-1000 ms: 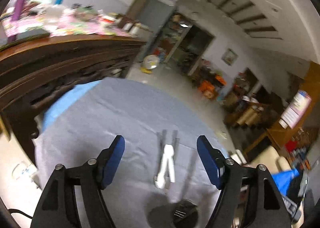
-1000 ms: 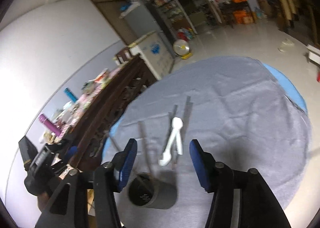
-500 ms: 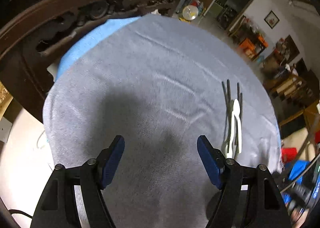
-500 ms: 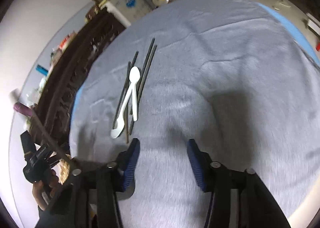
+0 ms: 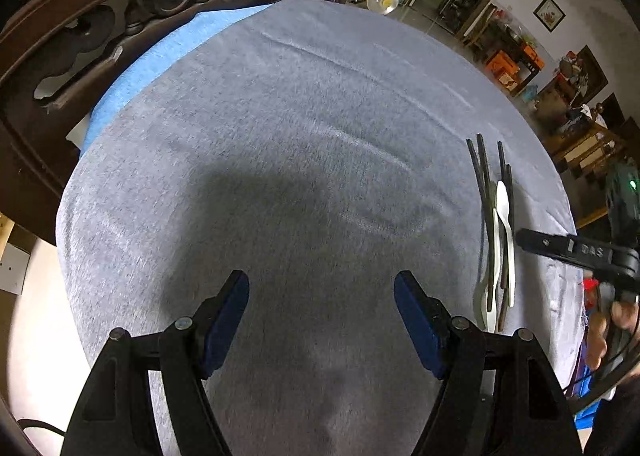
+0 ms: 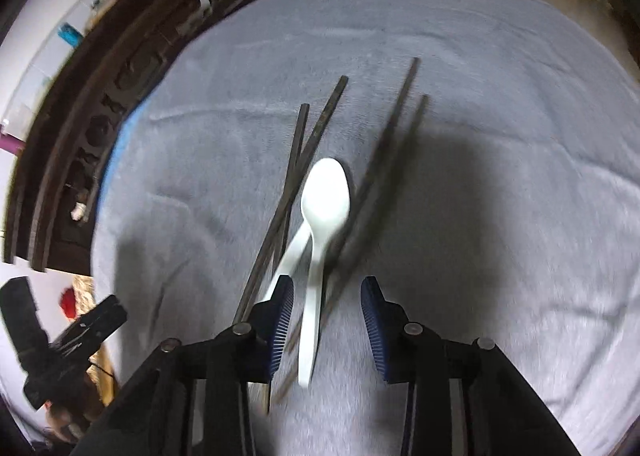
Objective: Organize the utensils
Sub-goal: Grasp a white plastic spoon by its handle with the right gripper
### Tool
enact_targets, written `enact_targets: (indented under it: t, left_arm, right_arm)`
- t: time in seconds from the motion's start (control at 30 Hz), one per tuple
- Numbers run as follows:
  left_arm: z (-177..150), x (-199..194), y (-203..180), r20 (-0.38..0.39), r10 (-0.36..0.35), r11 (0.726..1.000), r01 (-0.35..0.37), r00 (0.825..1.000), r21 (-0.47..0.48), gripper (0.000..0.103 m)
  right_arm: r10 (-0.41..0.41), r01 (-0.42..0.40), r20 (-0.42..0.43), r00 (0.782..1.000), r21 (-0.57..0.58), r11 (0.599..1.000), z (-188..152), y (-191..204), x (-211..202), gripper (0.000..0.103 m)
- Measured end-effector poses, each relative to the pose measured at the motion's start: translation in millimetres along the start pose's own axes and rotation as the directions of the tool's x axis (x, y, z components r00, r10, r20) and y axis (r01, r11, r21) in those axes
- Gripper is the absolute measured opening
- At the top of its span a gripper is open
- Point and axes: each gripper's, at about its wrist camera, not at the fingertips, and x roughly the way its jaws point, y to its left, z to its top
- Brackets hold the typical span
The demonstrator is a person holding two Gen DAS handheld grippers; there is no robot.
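Two white plastic spoons (image 6: 326, 195) lie crossed on several black chopsticks (image 6: 320, 123) on a round table under a grey cloth (image 6: 500, 135). My right gripper (image 6: 326, 308) points down over their near ends. Its jaws are closing, with one spoon's handle (image 6: 310, 328) and a chopstick between them, and the pads do not press on either. My left gripper (image 5: 322, 308) hangs open over bare cloth, with nothing between its fingers. From the left wrist view the spoons (image 5: 502, 215) and chopsticks (image 5: 482, 175) lie to its right, with the right gripper's black body (image 5: 560, 252) beside them.
Dark carved wooden furniture (image 5: 80, 15) runs along the table's far left side. A blue cloth (image 5: 160, 55) shows under the grey one there. A hand (image 5: 600, 328) holds the right gripper at the table's right edge. The left gripper's body (image 6: 68, 332) appears off the table's left edge.
Both views have tipped down toward the table. The right gripper moved over the spoons and chopsticks and its jaws narrowed. The left gripper sank over bare cloth. The dark cup left view.
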Motion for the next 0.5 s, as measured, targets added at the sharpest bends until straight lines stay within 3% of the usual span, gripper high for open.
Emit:
enact_targets:
  t: [0.1,0.17,0.2,0.5]
  left_arm:
    - [4.7,4.4,0.0,-0.005,0.004,1.000,-0.004,1.000,0.004,0.075]
    - [7.2,7.2,-0.5,-0.007,0.004,1.000,-0.004,1.000,0.006,0.075]
    - [9.1,7.7,-2.0,-0.008,0.005,1.000,-0.005,1.000,0.009,0.075]
    - [22.3,17.0,-18.1,-0.014,-0.006,0.998,0.007,1.000,0.060,0.075]
  right_arm:
    - [-0.040,0.039,-0.028,0.999,-0.027,0.999,5.4,7.5,11.4,0.033]
    - [-0.052,0.052,-0.025,0.998,-0.031,0.998,5.6,7.3,11.5,0.012]
    - [-0.039,0.039,-0.017,0.999,-0.015,0.999,5.7,5.7,10.1,0.010]
    - [-0.026,0.018,0.057,0.998,0.123,0.992,-22.4,-46.3,-30.9,0.009]
